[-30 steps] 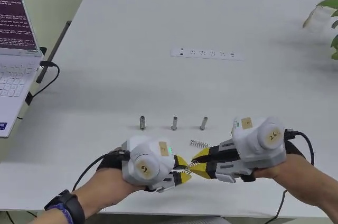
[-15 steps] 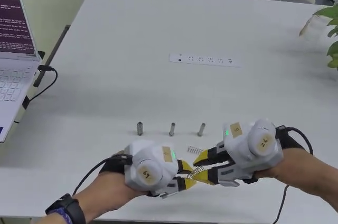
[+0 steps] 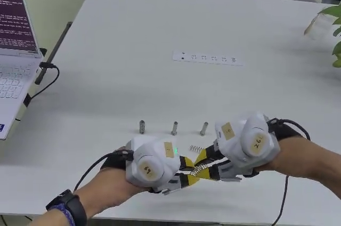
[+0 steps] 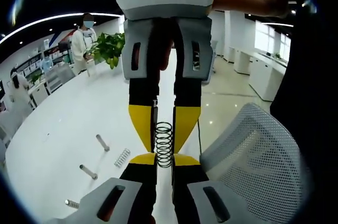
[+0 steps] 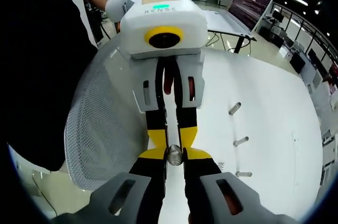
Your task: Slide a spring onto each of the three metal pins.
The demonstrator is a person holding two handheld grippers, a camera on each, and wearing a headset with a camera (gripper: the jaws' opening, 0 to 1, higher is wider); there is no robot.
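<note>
Three short metal pins stand in a row on the white table: the left pin [image 3: 142, 126] wears a spring, while the middle pin [image 3: 175, 127] and right pin [image 3: 204, 128] are bare. A loose spring [image 3: 196, 149] lies just in front of them. Near the table's front edge my left gripper [image 3: 186, 171] and right gripper [image 3: 205, 166] meet tip to tip. Both are shut on one held spring [image 3: 198, 169]. In the left gripper view this held spring [image 4: 164, 145] runs from my own yellow tips up between the right gripper's tips. The right gripper view shows it end-on [image 5: 175, 155].
A laptop [image 3: 11, 50] with a cable stands at the table's left edge. A white power strip [image 3: 208, 58] lies at mid-table and a plant [image 3: 333, 29] is at the far right. A white mesh chair [image 4: 253, 155] sits under the grippers, off the table's front edge.
The two grippers stay tip to tip on the spring. The right gripper has edged left and closer to the left one, and the pair sits slightly further left.
</note>
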